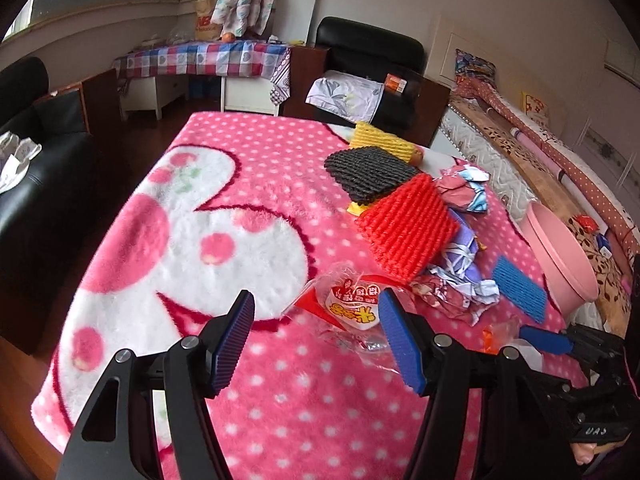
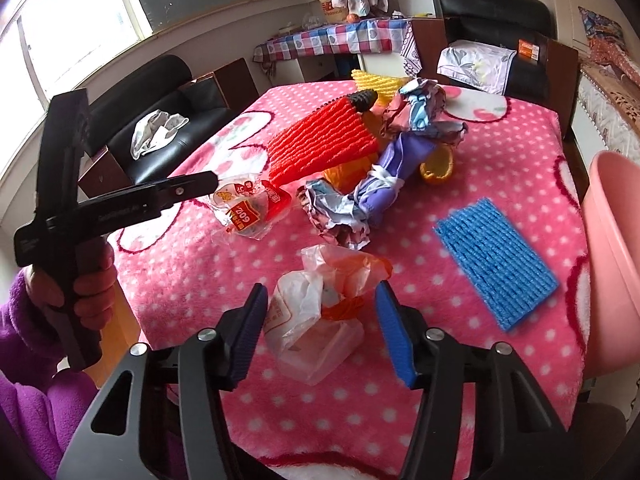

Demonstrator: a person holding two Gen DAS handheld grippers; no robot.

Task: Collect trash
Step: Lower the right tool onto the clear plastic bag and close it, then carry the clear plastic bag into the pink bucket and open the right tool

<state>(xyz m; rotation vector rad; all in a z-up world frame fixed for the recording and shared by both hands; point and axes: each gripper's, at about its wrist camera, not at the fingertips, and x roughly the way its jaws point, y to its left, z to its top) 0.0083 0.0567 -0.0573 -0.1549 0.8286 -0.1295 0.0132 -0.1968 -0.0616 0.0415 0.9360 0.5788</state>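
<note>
Trash lies on a pink dotted blanket (image 1: 280, 400). My left gripper (image 1: 316, 340) is open, just short of a clear snack wrapper with red and yellow print (image 1: 352, 308), which also shows in the right wrist view (image 2: 248, 208). My right gripper (image 2: 320, 332) is open with its jaws on either side of a crumpled clear and orange plastic bag (image 2: 320, 308). Red foam netting (image 1: 408, 228), black netting (image 1: 368, 172), yellow netting (image 1: 380, 140), a blue netting piece (image 2: 496, 260) and crumpled paper wrappers (image 2: 360, 200) lie in a pile beyond.
A pink basin (image 1: 560, 256) stands at the table's right edge, also in the right wrist view (image 2: 612, 260). Black chairs (image 1: 368, 52) surround the table. A bed (image 1: 540, 152) lies to the right. The left gripper's body (image 2: 120, 208) is at the left of the right wrist view.
</note>
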